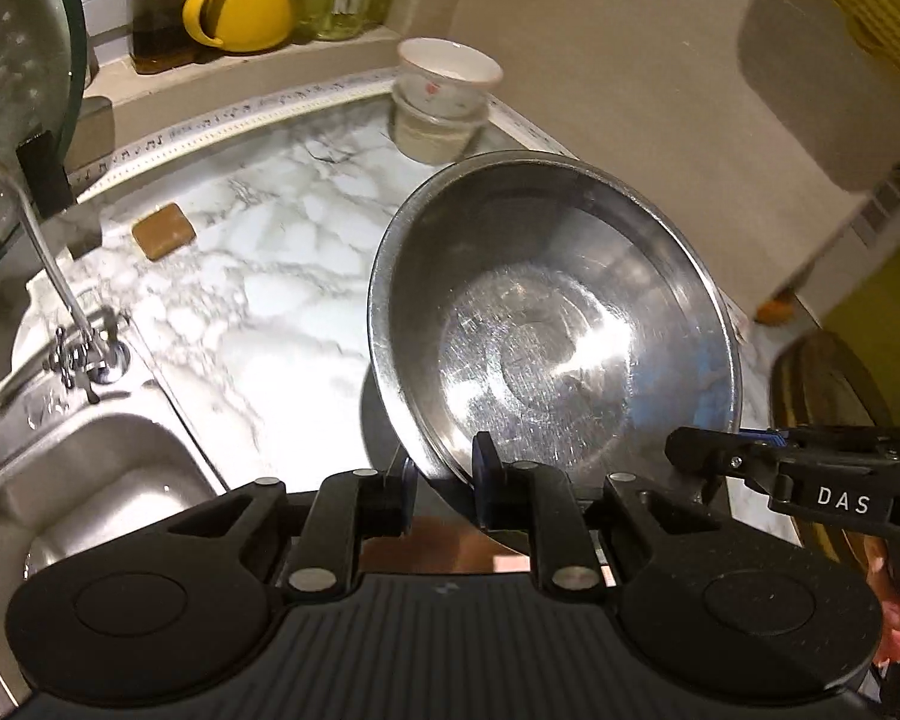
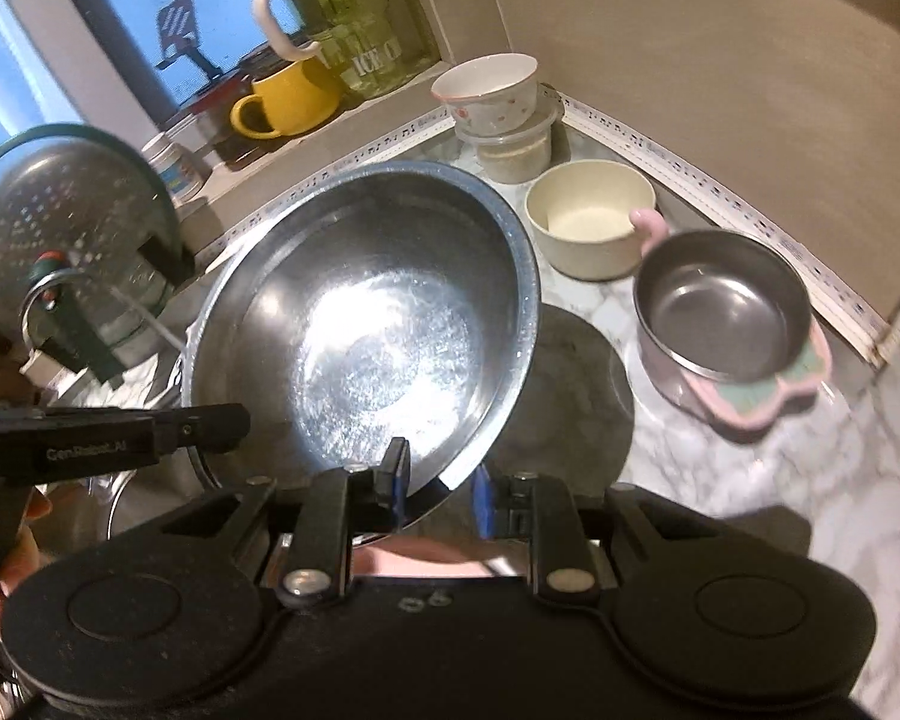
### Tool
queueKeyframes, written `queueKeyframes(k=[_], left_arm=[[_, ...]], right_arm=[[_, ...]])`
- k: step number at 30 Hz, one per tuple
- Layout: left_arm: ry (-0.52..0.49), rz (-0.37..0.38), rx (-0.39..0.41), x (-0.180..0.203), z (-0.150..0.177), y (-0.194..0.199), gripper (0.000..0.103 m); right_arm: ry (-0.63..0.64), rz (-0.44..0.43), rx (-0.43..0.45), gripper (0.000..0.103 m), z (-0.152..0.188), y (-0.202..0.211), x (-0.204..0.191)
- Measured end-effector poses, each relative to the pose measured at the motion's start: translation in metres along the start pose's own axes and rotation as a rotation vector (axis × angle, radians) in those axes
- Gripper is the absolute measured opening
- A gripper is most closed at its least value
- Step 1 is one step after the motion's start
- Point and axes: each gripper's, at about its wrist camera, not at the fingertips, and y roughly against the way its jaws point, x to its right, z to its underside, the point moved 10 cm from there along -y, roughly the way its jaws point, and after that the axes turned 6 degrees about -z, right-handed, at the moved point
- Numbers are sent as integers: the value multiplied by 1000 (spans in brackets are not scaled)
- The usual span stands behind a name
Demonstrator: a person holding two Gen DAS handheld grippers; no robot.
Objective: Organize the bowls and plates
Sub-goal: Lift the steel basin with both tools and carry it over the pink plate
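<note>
Steel bowl (image 1: 555, 324) hung tilted above the marble counter (image 1: 258, 276); I had my left gripper (image 1: 444, 480) and right gripper (image 2: 435, 489) clenched on its thin, slippery near rim. Stiff, probably light.

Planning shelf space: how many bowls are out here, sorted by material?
Steel: 2 - large steel bowl, small steel bowl
Ceramic, white: 1 - patterned bowl
Cream, pink-handled: 1 - cream bowl
Total: 4
</note>
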Motion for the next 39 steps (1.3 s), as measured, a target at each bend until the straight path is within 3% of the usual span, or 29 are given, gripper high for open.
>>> queueKeyframes(k=[10,23,39], left_arm=[[-54,49,-54,23,55,26,18],[-63,73,-184,27,120,13,19],[-79,76,-247,32,143,0,20]], right_arm=[[-22,15,-13,22,54,40,-5],[-70,40,-109,22,125,43,4],[-134,47,-184,22,161,35,14]])
